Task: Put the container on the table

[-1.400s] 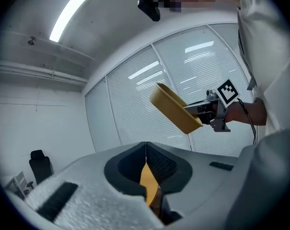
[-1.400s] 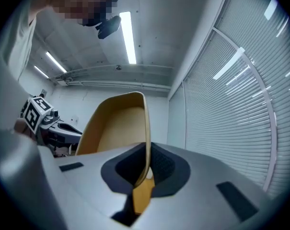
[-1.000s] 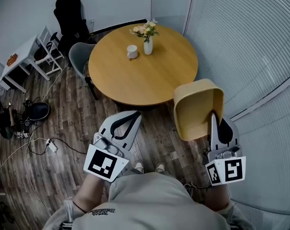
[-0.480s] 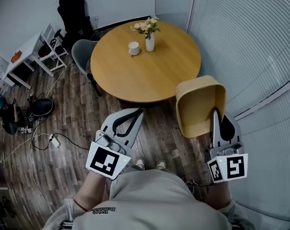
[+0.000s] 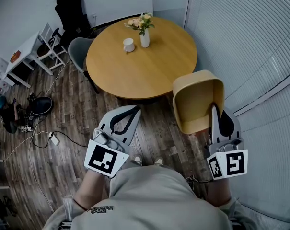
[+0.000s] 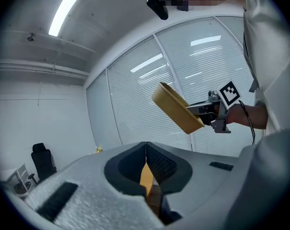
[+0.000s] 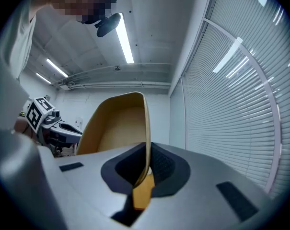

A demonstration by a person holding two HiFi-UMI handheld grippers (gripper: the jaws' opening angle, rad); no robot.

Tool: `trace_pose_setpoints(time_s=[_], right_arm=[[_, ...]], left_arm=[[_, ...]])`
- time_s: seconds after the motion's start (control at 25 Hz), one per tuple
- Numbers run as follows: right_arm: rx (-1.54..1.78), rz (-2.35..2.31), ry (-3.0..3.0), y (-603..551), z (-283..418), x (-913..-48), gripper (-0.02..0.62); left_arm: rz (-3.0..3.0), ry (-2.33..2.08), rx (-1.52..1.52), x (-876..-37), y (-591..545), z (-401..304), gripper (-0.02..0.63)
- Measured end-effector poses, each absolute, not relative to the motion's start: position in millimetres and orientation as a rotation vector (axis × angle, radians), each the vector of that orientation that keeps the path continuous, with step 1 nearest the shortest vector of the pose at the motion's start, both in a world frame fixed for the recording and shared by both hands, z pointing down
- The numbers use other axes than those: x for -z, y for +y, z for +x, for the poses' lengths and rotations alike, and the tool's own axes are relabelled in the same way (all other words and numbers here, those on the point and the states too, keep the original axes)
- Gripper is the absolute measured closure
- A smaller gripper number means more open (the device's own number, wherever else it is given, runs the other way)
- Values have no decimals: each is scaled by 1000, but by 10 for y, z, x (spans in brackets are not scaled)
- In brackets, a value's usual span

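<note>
A yellow container hangs in the air with its open side up, just off the near right edge of the round wooden table. My right gripper is shut on its near wall; in the right gripper view that wall runs between the jaws. From the left gripper view the container shows high up at the right, held by the right gripper. My left gripper is shut and holds nothing, over the floor in front of the table.
On the table's far side stand a white mug and a white vase of flowers. A grey chair sits at the table's left. Cables and a power strip lie on the floor at left. Window blinds run along the right.
The container and both grippers have shifted slightly up and left in the head view, keeping the same hold; the table now sits a little more to the left.
</note>
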State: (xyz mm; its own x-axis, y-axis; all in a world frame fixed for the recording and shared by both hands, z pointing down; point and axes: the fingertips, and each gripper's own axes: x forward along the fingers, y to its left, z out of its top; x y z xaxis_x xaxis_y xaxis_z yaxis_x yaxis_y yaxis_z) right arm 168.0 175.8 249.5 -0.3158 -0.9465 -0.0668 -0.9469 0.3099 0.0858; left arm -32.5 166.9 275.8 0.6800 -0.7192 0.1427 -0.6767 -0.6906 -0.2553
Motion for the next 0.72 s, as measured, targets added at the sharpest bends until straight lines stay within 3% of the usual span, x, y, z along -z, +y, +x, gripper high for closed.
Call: trace_pose_setpoints(time_s=[0.72], right_arm=[[-123,-1816,2534,1837,2065,-2611,565]], left_arm=[[-2699,1138,362,-2749,1753,59,584]])
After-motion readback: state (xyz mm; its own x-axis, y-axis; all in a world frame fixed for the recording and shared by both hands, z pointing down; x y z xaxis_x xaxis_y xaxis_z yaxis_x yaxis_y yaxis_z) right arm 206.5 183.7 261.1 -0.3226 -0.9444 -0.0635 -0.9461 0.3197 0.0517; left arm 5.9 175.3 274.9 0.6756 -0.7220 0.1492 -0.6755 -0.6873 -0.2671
